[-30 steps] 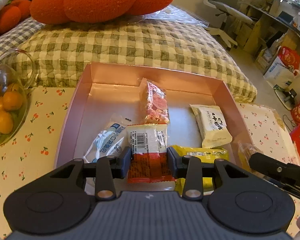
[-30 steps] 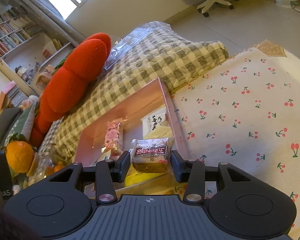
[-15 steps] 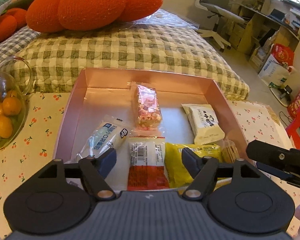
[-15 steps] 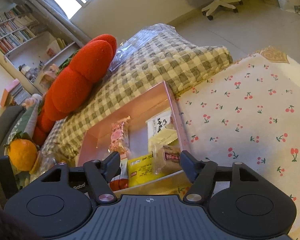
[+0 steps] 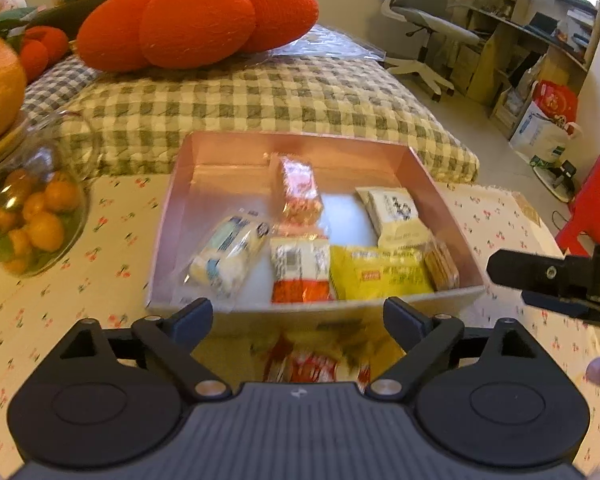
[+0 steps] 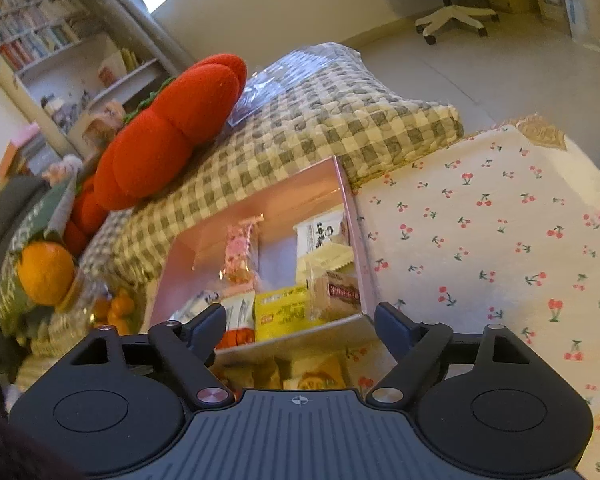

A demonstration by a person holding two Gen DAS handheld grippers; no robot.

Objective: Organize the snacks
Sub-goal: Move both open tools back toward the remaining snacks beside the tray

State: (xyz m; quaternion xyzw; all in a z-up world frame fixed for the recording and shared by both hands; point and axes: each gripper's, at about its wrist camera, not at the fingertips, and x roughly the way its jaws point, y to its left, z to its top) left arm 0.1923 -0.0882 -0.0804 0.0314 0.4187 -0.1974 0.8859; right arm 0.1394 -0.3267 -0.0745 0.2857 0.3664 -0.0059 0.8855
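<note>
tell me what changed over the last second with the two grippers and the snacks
The left gripper let go of the red-and-white packet, now lying in the pink box, and drew back open. The right gripper released the brown biscuit pack in the box's near right corner and also pulled back open. The pink candy pack, the white pack, the yellow pack and the blue-white pack stayed put.

I see a cherry-print tablecloth (image 6: 480,240) over the table. A glass bowl (image 5: 32,216) of small oranges (image 5: 46,230) sits at its left. Behind lies a green-checked quilt (image 5: 260,100) bearing a red tomato-shaped cushion (image 5: 196,20). A white office chair (image 5: 424,20) stands beyond. Far shelves (image 6: 40,40) hold what I take for books, blurred.
</note>
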